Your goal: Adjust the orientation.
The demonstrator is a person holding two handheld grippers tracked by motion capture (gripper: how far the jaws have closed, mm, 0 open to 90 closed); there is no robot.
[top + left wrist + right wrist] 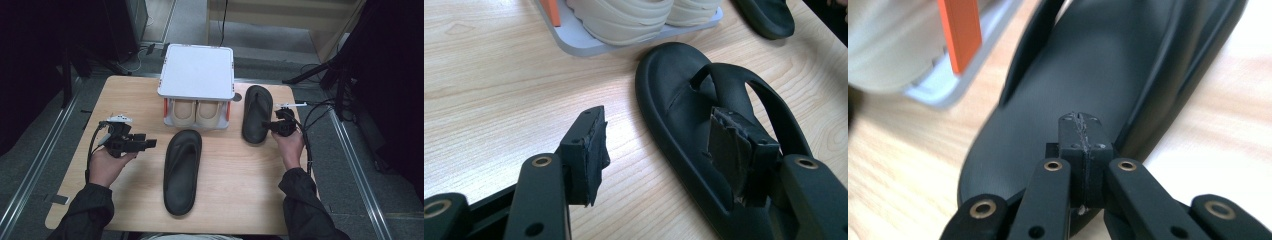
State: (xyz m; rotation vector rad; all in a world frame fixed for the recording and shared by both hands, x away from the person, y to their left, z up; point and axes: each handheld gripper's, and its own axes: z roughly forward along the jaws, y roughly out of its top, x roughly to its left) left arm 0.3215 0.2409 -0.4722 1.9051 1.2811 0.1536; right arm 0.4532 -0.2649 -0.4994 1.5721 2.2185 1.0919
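The table [235,200] carries a white two-level shoe rack [196,71] at its far edge, with a pair of cream shoes [196,113] on the lower shelf. Two black flip-flops lie on the wood. The right flip-flop [256,114] lies just beside the rack's right side, near the table's right edge; its long axis runs from far edge to near edge, tilted slightly, and from the right gripper view the wide bare heel seems to be the near end. The left flip-flop [181,170] lies in the middle of the table, in front of the rack, its long axis also running near to far; its strap [744,95] sits toward the far end, so the toe points at the rack.

The work in hand looks like putting the flip-flops away on the rack, the right one first. The right gripper [280,127] sits at that flip-flop's near right rim with its jaws pressed together and nothing between them [1083,145]. To lift it, the jaws would need to spread and take the rim or strap.

The left gripper [150,144] hovers left of the middle flip-flop, jaws wide apart and empty, aimed toward it [659,165].
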